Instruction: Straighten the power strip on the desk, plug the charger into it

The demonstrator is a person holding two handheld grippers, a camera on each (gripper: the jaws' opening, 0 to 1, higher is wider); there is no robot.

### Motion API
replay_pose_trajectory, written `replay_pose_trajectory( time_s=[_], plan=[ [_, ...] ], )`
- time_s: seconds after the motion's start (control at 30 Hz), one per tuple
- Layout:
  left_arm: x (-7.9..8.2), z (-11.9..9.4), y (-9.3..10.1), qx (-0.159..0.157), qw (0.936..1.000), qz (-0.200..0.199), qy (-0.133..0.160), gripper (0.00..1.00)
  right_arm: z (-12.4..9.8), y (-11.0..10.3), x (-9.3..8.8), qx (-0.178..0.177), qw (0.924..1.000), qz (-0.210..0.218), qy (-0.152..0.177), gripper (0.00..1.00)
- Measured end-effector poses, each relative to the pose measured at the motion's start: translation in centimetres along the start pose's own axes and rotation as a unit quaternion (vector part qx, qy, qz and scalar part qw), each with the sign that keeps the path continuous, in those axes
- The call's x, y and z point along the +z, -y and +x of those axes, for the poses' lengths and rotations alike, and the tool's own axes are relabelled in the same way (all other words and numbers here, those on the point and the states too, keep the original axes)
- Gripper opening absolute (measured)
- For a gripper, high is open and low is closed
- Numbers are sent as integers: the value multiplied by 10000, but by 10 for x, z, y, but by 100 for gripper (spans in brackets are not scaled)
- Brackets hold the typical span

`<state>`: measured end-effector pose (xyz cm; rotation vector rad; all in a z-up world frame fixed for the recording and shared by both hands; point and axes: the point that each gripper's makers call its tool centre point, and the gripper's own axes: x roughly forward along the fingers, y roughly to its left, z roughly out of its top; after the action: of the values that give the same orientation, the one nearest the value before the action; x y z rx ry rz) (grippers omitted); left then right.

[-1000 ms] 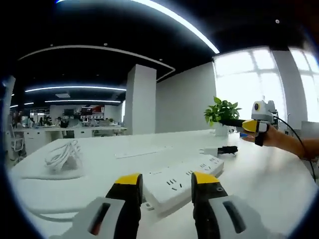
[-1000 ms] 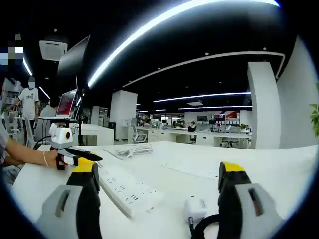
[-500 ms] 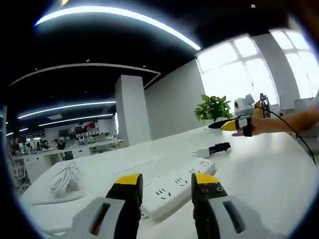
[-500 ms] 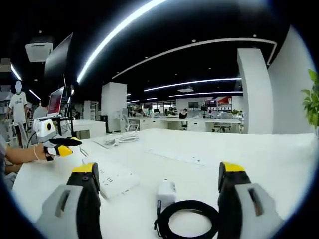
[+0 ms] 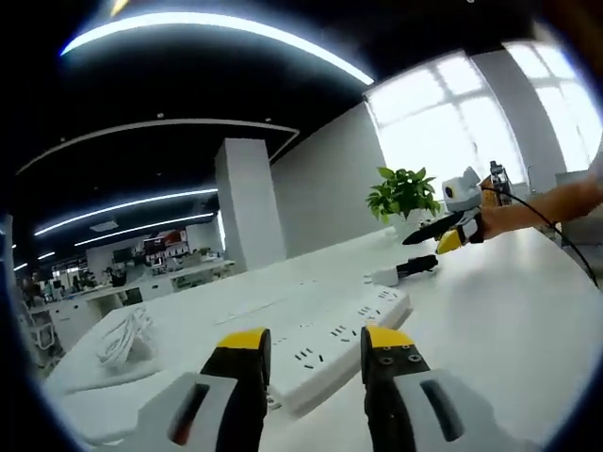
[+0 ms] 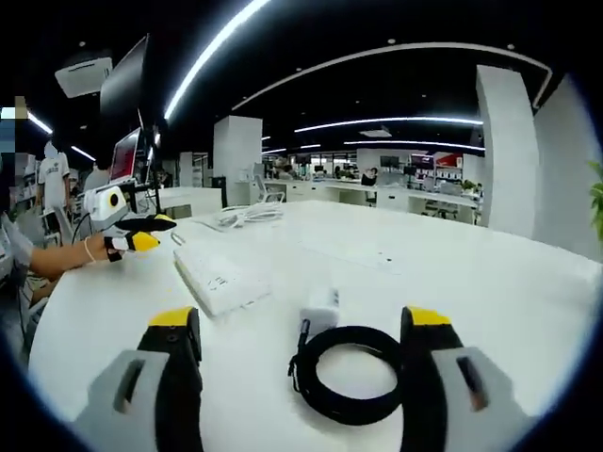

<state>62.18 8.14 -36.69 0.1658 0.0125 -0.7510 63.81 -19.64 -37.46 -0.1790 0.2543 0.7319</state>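
A long white power strip (image 5: 330,337) lies on the white desk (image 5: 490,320), its near end between the tips of my open left gripper (image 5: 317,347). The same power strip (image 6: 219,275) runs away to the left in the right gripper view. A white charger (image 6: 320,307) with a coiled black cable (image 6: 350,371) lies ahead of my open right gripper (image 6: 301,331), between its jaws but not held. The right gripper (image 5: 450,226) appears far right in the left gripper view, near the charger (image 5: 403,272). The left gripper (image 6: 141,234) appears at the left, held by a hand.
A bundle of white cable (image 5: 124,335) lies at the desk's left end; the white cable (image 6: 247,215) sits beyond the strip. A potted plant (image 5: 403,194) stands near the window. Other desks, monitors and people fill the office behind.
The right gripper view has pulled back and dipped, so the charger and whole cable coil now lie further ahead between its jaws. The left gripper view barely shifted; the strip stays put.
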Motion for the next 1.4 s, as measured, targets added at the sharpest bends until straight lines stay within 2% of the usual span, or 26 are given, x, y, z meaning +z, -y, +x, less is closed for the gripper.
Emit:
replay_pose_trajectory(
  time_s=[0.13, 0.3, 0.5, 0.57, 0.63, 0.73, 0.83, 1.0, 1.17, 1.4],
  plan=[
    [-1, 0, -2, 8, 10000, -38, -26, 38, -3, -11, -14, 349, 9982, -236, -428, 78],
    [-3, -1, -8, 78, 9999, -118, -60, 38, -4, -17, -21, 493, 9959, -329, -680, 77],
    [-5, -1, -11, 132, 9997, -189, -90, 38, -7, -17, -27, 672, 9917, -374, -1035, 66],
    [-6, -1, -11, 138, 9997, -185, -101, 37, -7, -15, -31, 699, 9890, -398, -1241, 64],
    [-6, -1, -11, 138, 9997, -180, -113, 37, -9, -12, -37, 757, 9839, -607, -1502, 60],
    [-5, -2, -11, 141, 9997, -168, -103, 36, -8, -9, -40, 757, 9794, -737, -1724, 54],
    [-4, -2, -10, 143, 9997, -169, -91, 36, -7, -9, -44, 832, 9734, -790, -1981, 53],
    [-3, -2, -11, 168, 9997, -160, -72, 35, -6, -9, -46, 932, 9685, -827, -2154, 49],
    [0, -3, -11, 170, 9997, -161, -27, 35, -7, -5, -52, 926, 9613, -1027, -2383, 37],
    [-4, -1, -11, 179, 9996, -182, -91, 35, -5, -11, -52, 1012, 9635, -901, -2311, 26]
  ],
)
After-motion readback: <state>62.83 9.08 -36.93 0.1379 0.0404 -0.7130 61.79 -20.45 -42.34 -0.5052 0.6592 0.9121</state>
